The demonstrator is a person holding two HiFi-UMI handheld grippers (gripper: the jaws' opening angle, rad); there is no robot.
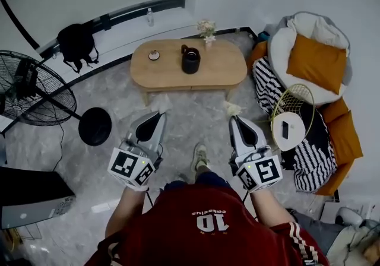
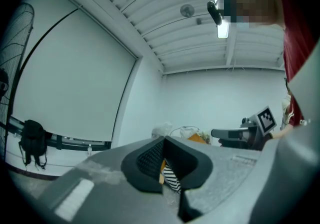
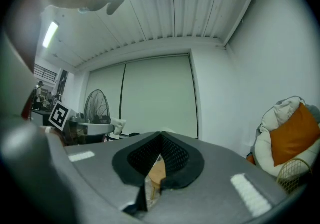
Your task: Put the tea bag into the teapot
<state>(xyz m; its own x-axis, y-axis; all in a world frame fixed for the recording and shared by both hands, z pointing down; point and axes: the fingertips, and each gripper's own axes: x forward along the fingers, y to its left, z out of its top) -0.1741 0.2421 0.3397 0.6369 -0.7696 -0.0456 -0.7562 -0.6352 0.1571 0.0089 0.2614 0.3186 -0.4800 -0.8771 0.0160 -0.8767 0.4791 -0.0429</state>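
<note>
A black teapot point(image 1: 190, 59) stands in the middle of a low oval wooden table point(image 1: 222, 67) some way ahead of me. My left gripper point(image 1: 160, 114) points level toward the table, shut, with a thin white wrapper point(image 1: 162, 103) at its tip; the right gripper view also shows that wrapper point(image 3: 119, 124). My right gripper point(image 1: 233, 119) is shut on a small pale crumpled tea bag point(image 1: 233, 108), seen between its jaws as a tan and clear sliver point(image 3: 153, 178). Both grippers hang over the floor, short of the table.
A small dish point(image 1: 154, 54) and a vase of flowers point(image 1: 207, 29) share the table. A standing fan point(image 1: 32, 89) and its round black base point(image 1: 95, 126) are at the left. A beanbag with cushions point(image 1: 309, 57) and a wire side table point(image 1: 293, 117) stand at the right.
</note>
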